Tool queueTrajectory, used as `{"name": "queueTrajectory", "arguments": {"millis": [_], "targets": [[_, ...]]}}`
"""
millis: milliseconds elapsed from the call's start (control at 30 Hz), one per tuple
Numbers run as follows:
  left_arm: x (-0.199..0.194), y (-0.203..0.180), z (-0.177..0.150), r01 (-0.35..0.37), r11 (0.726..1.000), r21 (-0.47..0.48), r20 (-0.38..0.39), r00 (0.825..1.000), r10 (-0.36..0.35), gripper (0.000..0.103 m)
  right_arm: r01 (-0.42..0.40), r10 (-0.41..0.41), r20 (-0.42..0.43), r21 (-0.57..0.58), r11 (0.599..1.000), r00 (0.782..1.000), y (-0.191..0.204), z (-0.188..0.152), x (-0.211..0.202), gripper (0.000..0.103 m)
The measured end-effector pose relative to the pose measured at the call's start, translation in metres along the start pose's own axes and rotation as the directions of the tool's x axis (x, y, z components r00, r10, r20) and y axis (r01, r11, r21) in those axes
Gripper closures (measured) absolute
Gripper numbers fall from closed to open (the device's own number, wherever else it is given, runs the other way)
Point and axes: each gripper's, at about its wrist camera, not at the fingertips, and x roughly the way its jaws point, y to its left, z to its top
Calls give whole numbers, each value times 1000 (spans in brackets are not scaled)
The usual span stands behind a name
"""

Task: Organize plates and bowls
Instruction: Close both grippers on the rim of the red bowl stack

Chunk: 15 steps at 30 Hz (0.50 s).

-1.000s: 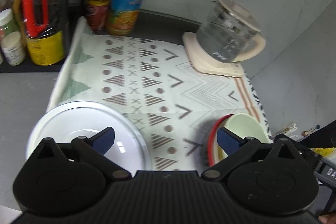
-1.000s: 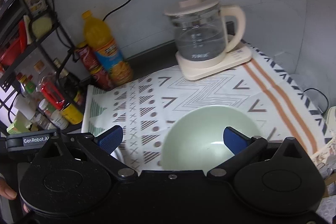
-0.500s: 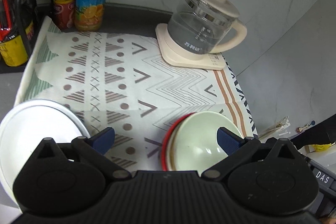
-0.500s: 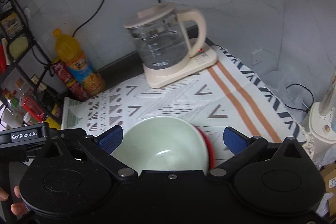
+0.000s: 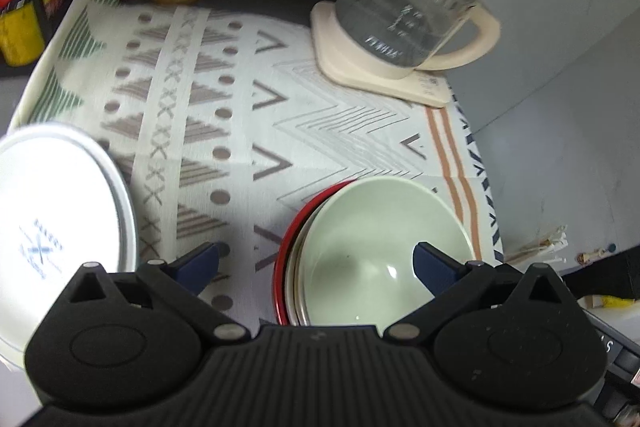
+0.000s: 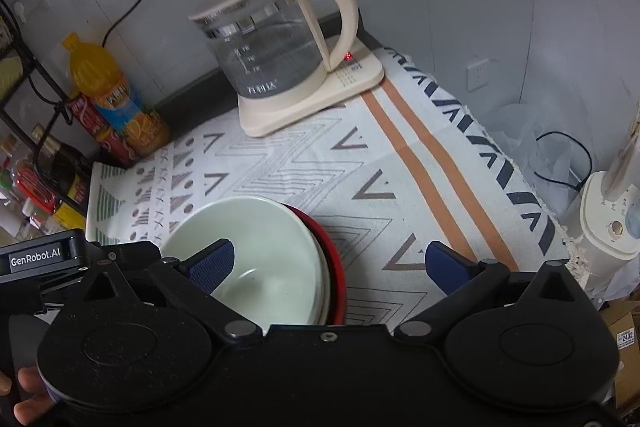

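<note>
Bowls are nested: green bowl (image 5: 384, 247) sits atop the red-rimmed stack (image 5: 286, 247) on the patterned cloth (image 5: 248, 115), presumably to save space. White plate (image 5: 52, 211) lies apart at nine o'clock. Left gripper (image 5: 316, 265) and right gripper (image 6: 328, 263) hover, jaws apart, empty.

"GenRobot.AI" on left gripper (image 6: 40, 255), "2402" on box (image 6: 626, 337)

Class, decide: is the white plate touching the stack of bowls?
Apart. The left wrist view shows patterned cloth between the white plate and the stack of bowls.
</note>
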Motion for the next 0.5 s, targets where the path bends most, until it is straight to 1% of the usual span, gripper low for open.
{"name": "queueTrajectory", "arguments": {"millis": [67, 167, 300, 333, 367, 433, 467, 500], "targets": [[7, 3, -3, -13, 1000, -18, -13, 1000, 12, 1, -24, 24, -15, -8, 1000, 1000, -3, 1, 7, 4], [18, 9, -9, -11, 999, -52, -37, 999, 9, 2, -30, 28, -58, -26, 999, 998, -5, -1, 20, 15], [28, 15, -15, -22, 997, -79, -46, 999, 19, 4, -52, 48, -133, -27, 998, 990, -8, -5, 40, 33], [30, 16, -16, -17, 996, -83, -49, 999, 13, 6, -55, 51, -150, -29, 998, 987, -8, -6, 45, 36], [33, 17, -17, -13, 996, -89, -57, 998, 8, 7, -60, 54, -164, -31, 998, 985, -8, -7, 49, 37], [38, 19, -17, -8, 994, -111, -74, 997, 0, 11, -68, 60, -190, -37, 997, 980, -8, -9, 56, 45], [40, 19, -17, -8, 993, -120, -76, 997, -1, 12, -68, 59, -203, -39, 997, 977, -8, -9, 60, 47], [42, 20, -17, -13, 993, -121, -81, 997, 3, 18, -70, 60, -214, -39, 997, 975, -9, -9, 63, 49]]}}
